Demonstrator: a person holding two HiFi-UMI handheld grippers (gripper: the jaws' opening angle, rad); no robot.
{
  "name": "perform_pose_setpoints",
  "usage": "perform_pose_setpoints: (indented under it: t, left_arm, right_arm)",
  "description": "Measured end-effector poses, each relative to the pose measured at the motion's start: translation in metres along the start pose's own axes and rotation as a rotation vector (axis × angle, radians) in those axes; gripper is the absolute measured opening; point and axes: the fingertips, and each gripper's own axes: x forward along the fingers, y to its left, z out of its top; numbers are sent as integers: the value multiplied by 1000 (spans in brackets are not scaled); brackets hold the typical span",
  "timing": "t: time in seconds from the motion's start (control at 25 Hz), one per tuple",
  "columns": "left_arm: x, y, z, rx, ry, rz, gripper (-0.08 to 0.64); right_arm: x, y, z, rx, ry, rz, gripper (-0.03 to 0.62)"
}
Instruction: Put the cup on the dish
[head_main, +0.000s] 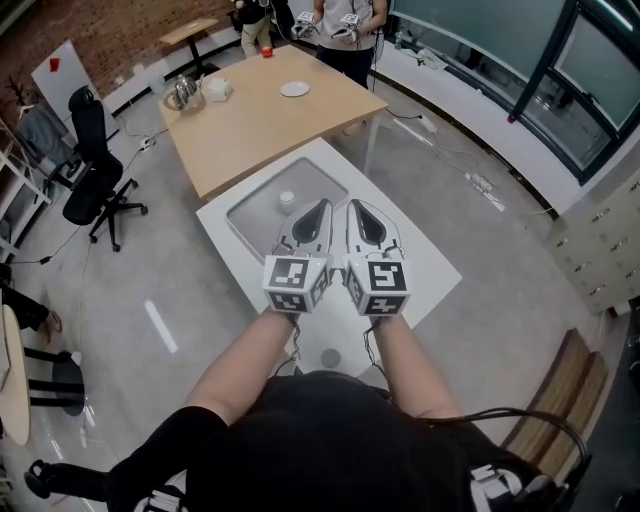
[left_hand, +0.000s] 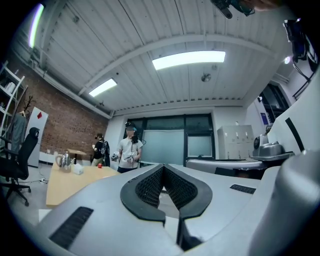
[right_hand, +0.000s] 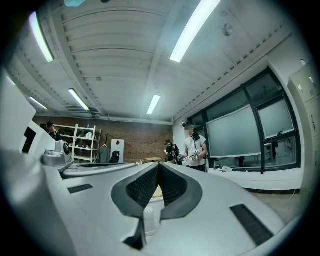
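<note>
A small white cup (head_main: 287, 199) stands upright on a grey tray (head_main: 250, 215) on the white table. A white dish (head_main: 294, 89) lies on the wooden table beyond. My left gripper (head_main: 322, 207) and right gripper (head_main: 353, 207) are held side by side above the tray's near right part, just right of the cup and apart from it. Both are shut with nothing between the pads. The left gripper (left_hand: 162, 165) and right gripper (right_hand: 158, 164) views both look level across the room, jaw tips together. A small white cup-like shape (right_hand: 148, 216) shows through the gap under the right jaws.
The wooden table (head_main: 250, 130) holds a metal kettle (head_main: 182, 92), a white box (head_main: 217, 89) and a red cup (head_main: 266, 52). Two people (head_main: 345, 25) stand at its far end. A small grey round thing (head_main: 330, 357) lies on the white table near me. An office chair (head_main: 95, 170) stands left.
</note>
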Motion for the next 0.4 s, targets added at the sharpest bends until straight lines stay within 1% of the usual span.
perform_pose_setpoints:
  t: [0.4]
  left_arm:
    - [-14, -9, 10, -41, -8, -11, 6]
  right_arm:
    - [-23, 1, 12, 5, 1, -22, 12]
